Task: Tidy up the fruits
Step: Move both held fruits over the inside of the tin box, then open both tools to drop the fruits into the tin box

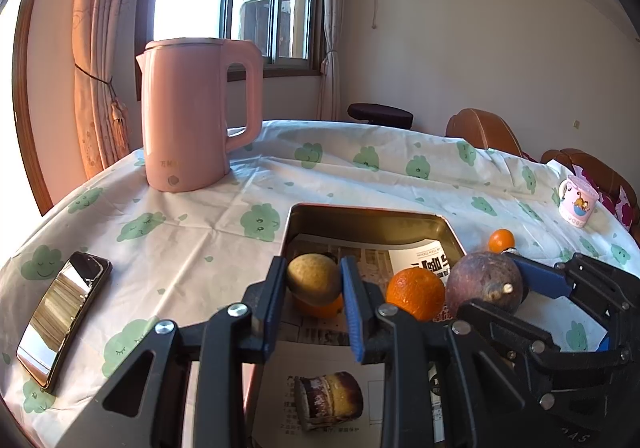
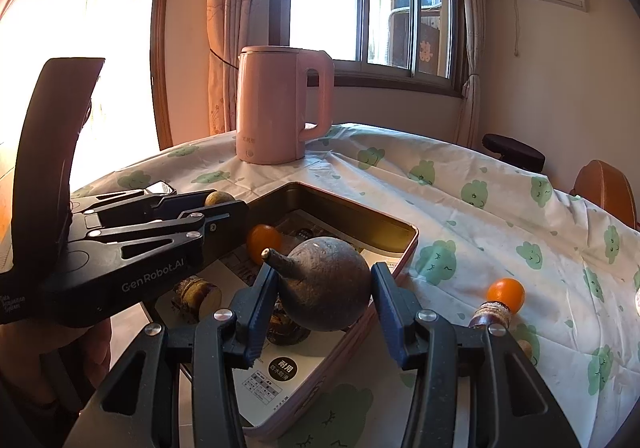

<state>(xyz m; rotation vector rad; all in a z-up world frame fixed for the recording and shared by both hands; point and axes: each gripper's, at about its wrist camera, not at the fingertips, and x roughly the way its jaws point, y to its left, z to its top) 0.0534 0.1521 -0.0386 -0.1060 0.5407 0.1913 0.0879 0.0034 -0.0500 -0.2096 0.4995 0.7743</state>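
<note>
My left gripper (image 1: 314, 282) is shut on a tan round fruit (image 1: 314, 278) and holds it over the open metal tin (image 1: 368, 218). An orange (image 1: 416, 292) lies inside the tin on printed paper, and part of another orange (image 1: 320, 308) shows under the tan fruit. My right gripper (image 2: 326, 288) holds a dark purple round fruit with a stem (image 2: 326, 284) between its fingers above the tin's right rim (image 2: 404, 248). The left gripper also shows in the right wrist view (image 2: 224, 204). A small orange (image 2: 506, 294) lies on the cloth outside the tin.
A pink kettle (image 1: 188, 116) stands at the back left of the table. A phone (image 1: 64, 316) lies at the left edge. A small pink cup (image 1: 578, 200) stands at the far right. A small dark object (image 2: 490, 314) lies beside the loose orange. Chairs stand behind the table.
</note>
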